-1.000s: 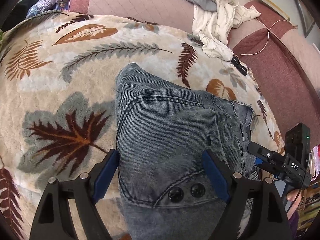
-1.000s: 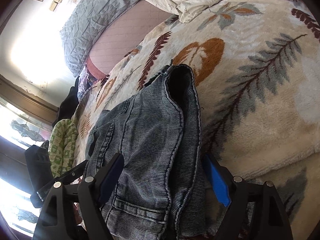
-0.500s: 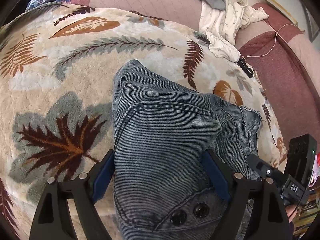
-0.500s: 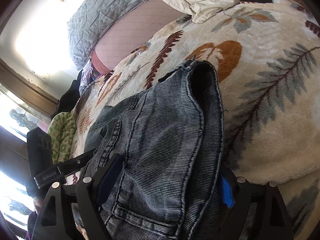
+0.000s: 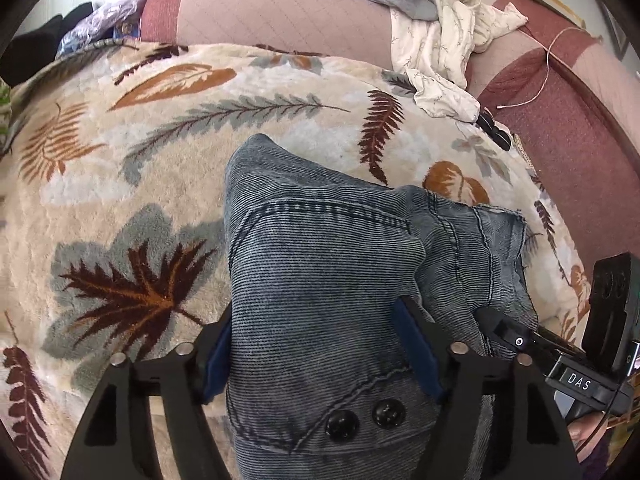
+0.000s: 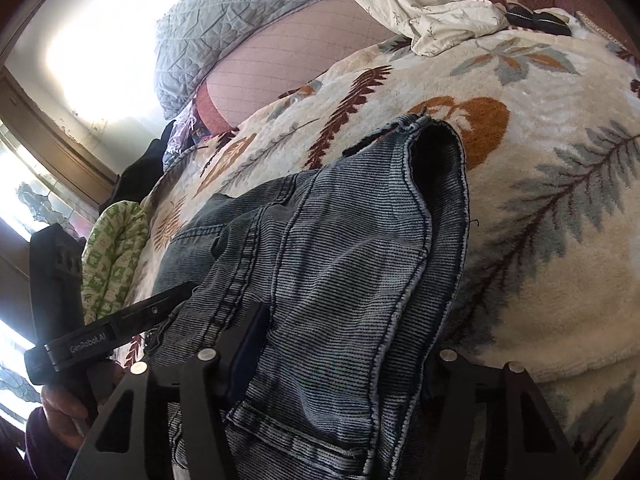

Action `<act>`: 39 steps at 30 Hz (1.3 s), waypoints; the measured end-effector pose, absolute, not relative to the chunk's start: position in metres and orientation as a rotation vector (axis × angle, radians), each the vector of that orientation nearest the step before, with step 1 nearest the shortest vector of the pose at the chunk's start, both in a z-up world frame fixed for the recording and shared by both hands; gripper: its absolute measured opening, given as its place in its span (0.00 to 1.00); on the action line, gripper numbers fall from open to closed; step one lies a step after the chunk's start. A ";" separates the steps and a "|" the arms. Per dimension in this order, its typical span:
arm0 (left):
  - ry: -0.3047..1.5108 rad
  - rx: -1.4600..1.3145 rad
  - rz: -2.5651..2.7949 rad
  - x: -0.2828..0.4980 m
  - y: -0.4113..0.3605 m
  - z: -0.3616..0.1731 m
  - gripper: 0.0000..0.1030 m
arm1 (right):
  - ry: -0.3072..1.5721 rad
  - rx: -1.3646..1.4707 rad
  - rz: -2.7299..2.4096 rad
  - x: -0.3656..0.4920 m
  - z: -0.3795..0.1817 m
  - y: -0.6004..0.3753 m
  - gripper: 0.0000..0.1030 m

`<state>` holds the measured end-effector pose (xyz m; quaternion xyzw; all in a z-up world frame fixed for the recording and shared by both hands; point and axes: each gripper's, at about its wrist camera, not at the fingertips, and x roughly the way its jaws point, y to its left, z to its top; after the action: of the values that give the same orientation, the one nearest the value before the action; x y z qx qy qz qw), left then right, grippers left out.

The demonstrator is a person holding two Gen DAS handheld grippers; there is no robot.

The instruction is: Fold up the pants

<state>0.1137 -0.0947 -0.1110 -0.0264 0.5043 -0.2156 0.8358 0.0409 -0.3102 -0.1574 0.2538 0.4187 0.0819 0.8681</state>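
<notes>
Blue-grey denim pants (image 5: 320, 272) lie bunched on a leaf-patterned blanket (image 5: 120, 200), with two black buttons near the waistband. My left gripper (image 5: 312, 316) straddles the waist end. Its jaws are closing, and both blue pads touch the denim. In the right wrist view the pants (image 6: 340, 240) show an open leg hem at the far end. My right gripper (image 6: 344, 332) is closing on the bundle. Its left pad presses the cloth and its right pad is hidden under denim. The right gripper's black finger (image 5: 504, 328) rests at the pants' right edge.
A crumpled white cloth (image 5: 440, 40) and a grey quilt (image 6: 240, 12) lie at the far side on a pink and maroon cover. A thin cable (image 5: 548, 60) and a small black item (image 5: 492, 128) sit near the blanket's edge. Green patterned fabric (image 6: 112, 256) lies at the left.
Both grippers' jaws have narrowed onto the denim bundle. The right wrist has rolled, so the pants stand more upright in its view. The pants themselves have barely shifted.
</notes>
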 end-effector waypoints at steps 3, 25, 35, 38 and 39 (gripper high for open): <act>1.045 -0.013 -0.439 0.109 -0.099 -0.106 0.65 | 0.864 0.510 0.169 0.039 -0.155 -0.308 0.58; 0.936 0.018 -0.442 0.086 -0.099 -0.073 0.44 | 0.741 0.443 0.191 0.022 -0.128 -0.296 0.45; 0.874 -0.020 -0.416 0.074 -0.071 -0.049 0.44 | 0.648 0.360 0.251 0.014 -0.093 -0.262 0.45; 0.866 -0.031 -0.398 0.074 -0.059 -0.040 0.44 | 0.613 0.373 0.275 0.015 -0.079 -0.254 0.44; 0.864 -0.037 -0.396 0.074 -0.054 -0.037 0.44 | 0.602 0.383 0.289 0.015 -0.075 -0.252 0.44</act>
<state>0.0738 -0.0544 -0.0371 -0.0177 0.4161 -0.1904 0.8890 0.0153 -0.2521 -0.0746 0.1870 0.2938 0.1410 0.9267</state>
